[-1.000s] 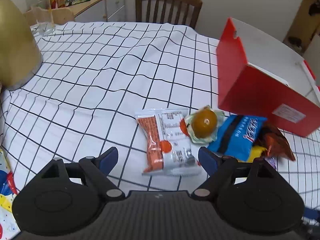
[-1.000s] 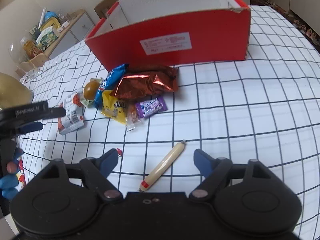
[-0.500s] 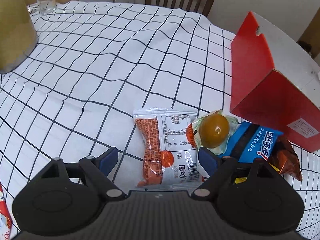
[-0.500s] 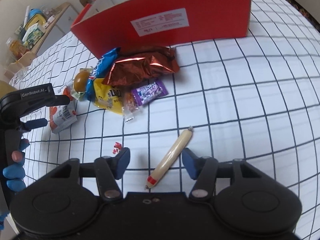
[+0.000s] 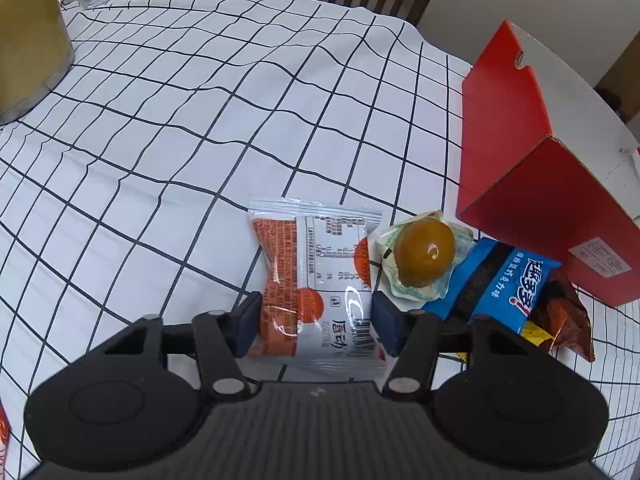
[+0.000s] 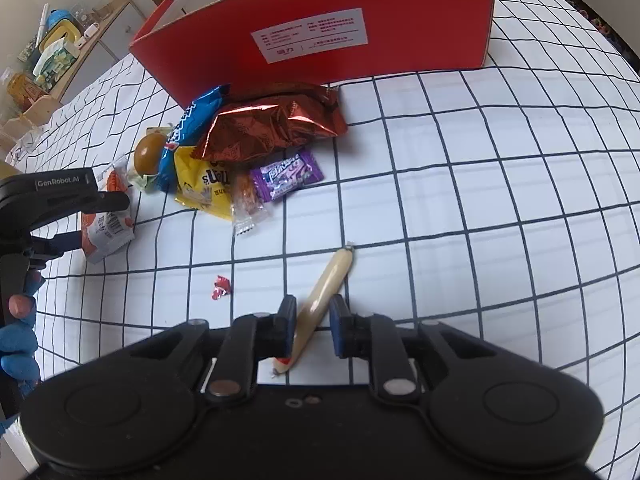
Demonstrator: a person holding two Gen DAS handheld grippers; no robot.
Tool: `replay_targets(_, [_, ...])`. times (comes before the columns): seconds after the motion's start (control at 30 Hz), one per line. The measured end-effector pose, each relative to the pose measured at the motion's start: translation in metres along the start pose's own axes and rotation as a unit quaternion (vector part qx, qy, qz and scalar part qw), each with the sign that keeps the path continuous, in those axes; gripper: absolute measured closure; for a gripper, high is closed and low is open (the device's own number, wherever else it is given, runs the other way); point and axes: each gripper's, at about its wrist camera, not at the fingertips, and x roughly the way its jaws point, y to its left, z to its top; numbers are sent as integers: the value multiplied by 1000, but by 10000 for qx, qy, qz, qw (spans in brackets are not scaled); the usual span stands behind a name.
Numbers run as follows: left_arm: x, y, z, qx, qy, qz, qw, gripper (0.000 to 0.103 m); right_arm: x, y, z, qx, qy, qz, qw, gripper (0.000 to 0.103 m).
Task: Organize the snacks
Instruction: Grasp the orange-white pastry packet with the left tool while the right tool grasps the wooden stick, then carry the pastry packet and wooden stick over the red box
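Observation:
My left gripper (image 5: 316, 326) has closed on an orange and white snack packet (image 5: 316, 280) that lies on the checked tablecloth; both pads touch its sides. The packet also shows in the right wrist view (image 6: 105, 232), with the left gripper (image 6: 96, 216) around it. My right gripper (image 6: 313, 326) has narrowed around a tan sausage stick (image 6: 326, 292); the left pad touches it, a small gap stays at the right pad. A red cardboard box (image 6: 320, 36) stands open behind the snack pile; it also shows in the left wrist view (image 5: 532, 184).
Beside the box lie a packed braised egg (image 5: 424, 256), a blue packet (image 5: 504, 284), a copper foil bag (image 6: 272, 124), a yellow packet (image 6: 204, 188), a purple candy (image 6: 286, 174) and a red wrapper scrap (image 6: 220, 286). A gold vessel (image 5: 28, 36) stands far left.
Both grippers moved down and forward and closed in, the left onto the orange packet, the right around the sausage stick.

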Motion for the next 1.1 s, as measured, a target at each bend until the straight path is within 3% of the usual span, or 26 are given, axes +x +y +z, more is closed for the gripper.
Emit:
replay_targets(0.1, [-3, 2, -1, 21, 10, -26, 10000, 53, -1, -2, -1, -4, -9, 11, 10000, 90])
replay_targets(0.5, [-22, 10, -24, 218, 39, 25, 9998, 55, -20, -14, -10, 46, -151, 57, 9999, 95])
replay_targets(1.1, [-86, -24, -47, 616, -1, -610, 9962, 55, -79, -7, -2, -296, -671, 409, 9965, 95])
